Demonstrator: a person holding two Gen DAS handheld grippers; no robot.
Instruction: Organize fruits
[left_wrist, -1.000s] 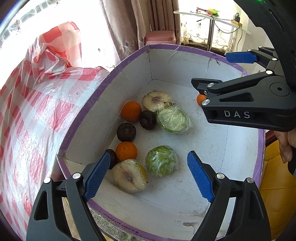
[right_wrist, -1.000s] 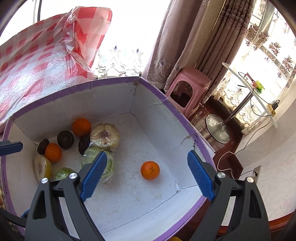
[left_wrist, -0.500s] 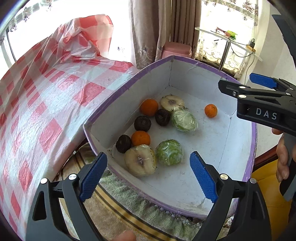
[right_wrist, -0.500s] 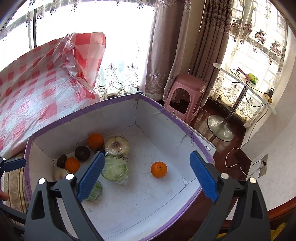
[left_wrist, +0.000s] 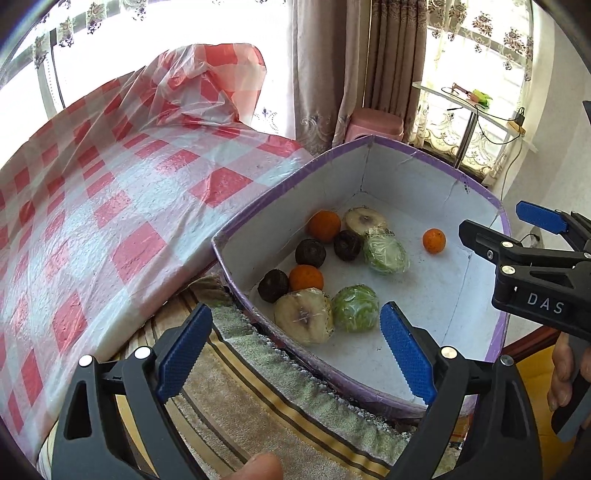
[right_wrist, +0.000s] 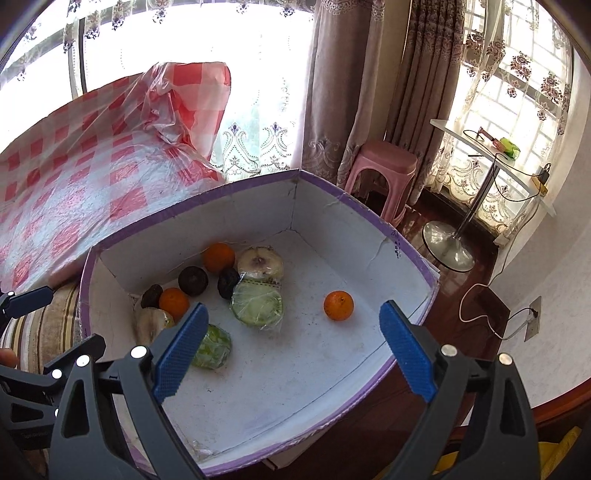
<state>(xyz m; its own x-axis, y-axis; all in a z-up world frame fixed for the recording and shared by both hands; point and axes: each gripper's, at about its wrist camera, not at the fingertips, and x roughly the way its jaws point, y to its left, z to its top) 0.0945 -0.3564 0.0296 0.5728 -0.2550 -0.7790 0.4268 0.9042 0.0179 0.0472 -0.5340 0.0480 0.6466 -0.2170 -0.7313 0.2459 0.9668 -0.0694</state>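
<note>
One orange (right_wrist: 338, 305) lies apart from clustered fruits (right_wrist: 221, 280) inside box (right_wrist: 332, 214).

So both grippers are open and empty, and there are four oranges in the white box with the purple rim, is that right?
Not quite: the box holds three oranges, not four, two among the cluster and one apart, as the right wrist view shows. The left gripper and the right gripper are indeed open and empty.

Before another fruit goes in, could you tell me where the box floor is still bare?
The white floor of the box is bare along the near wall and around the lone orange, up to the far corner. It is crowded along the left wall, where oranges, dark fruits and wrapped green pieces cluster.
</note>
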